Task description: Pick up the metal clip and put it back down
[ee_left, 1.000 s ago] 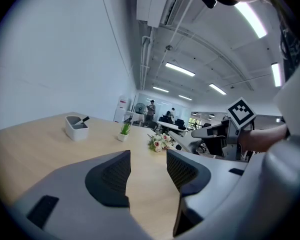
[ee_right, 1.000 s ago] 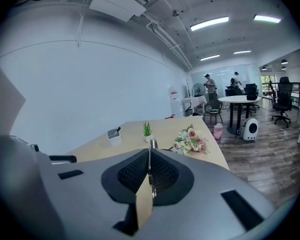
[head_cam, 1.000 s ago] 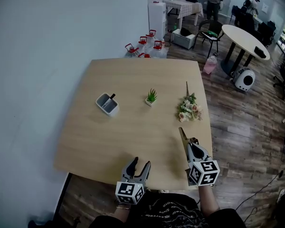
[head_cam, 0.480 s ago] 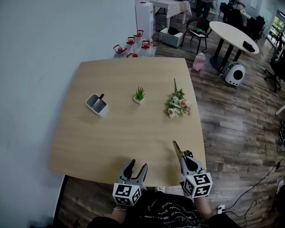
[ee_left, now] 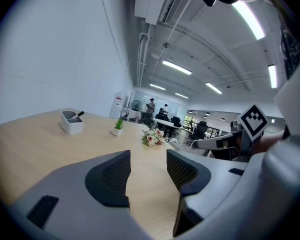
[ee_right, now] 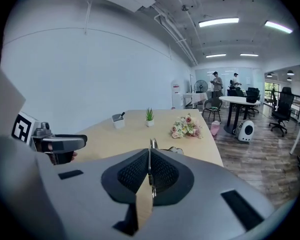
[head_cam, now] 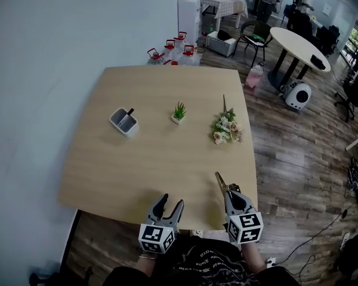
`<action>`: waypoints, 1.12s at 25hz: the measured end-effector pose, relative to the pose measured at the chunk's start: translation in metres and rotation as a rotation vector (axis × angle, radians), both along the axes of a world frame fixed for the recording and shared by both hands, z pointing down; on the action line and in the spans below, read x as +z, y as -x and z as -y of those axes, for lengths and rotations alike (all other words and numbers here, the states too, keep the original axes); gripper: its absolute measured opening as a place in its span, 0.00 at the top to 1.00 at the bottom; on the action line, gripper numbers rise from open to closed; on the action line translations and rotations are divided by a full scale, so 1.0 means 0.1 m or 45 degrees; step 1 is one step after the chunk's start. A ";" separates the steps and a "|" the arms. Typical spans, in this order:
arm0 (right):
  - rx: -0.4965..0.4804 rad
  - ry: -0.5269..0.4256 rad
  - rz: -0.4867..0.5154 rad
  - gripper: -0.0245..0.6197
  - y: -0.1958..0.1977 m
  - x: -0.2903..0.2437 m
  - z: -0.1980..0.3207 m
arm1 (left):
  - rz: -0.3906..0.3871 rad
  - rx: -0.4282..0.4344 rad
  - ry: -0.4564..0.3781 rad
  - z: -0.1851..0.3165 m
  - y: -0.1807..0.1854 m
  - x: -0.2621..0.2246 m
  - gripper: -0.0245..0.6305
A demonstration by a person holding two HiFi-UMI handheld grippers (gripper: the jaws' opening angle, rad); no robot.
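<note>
A: State of the right gripper [ee_right: 149, 152]?
B: Jaws clenched on the metal clip [ee_right: 152, 143]. The thin metal strip stands edge-on between the two pads and projects forward past the tips.
A: Clip position relative to the bench [head_cam: 137, 165]?
B: Over the near right corner, angled away from the person. Contact between its tip and the surface cannot be determined.
A: Left gripper [ee_left: 147, 169]?
B: Jaws released, nothing between them. It sits at the near edge, apart from the right one.
A: Further out?
B: A grey holder [head_cam: 124, 122], a small potted plant [head_cam: 179, 112] and a flower bunch [head_cam: 227, 127] stand in a row across the middle, well apart from both grippers.
</note>
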State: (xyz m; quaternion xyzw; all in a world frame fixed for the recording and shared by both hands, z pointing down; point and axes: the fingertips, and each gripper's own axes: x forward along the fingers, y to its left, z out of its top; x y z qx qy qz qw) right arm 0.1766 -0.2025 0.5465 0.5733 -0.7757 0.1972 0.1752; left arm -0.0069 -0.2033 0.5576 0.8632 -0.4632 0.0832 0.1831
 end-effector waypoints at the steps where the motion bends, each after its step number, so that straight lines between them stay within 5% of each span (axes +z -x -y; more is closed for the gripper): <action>1: -0.015 -0.005 -0.021 0.93 0.01 -0.01 0.04 | 0.000 -0.009 0.001 0.00 0.02 0.00 0.62; 11: -0.261 -0.092 -0.300 0.93 0.25 -0.03 0.68 | 0.016 -0.113 0.010 0.05 0.30 0.01 0.62; 28: -0.662 -0.096 -0.541 0.93 1.14 0.39 1.53 | 0.078 -0.267 0.041 0.11 0.71 0.03 0.62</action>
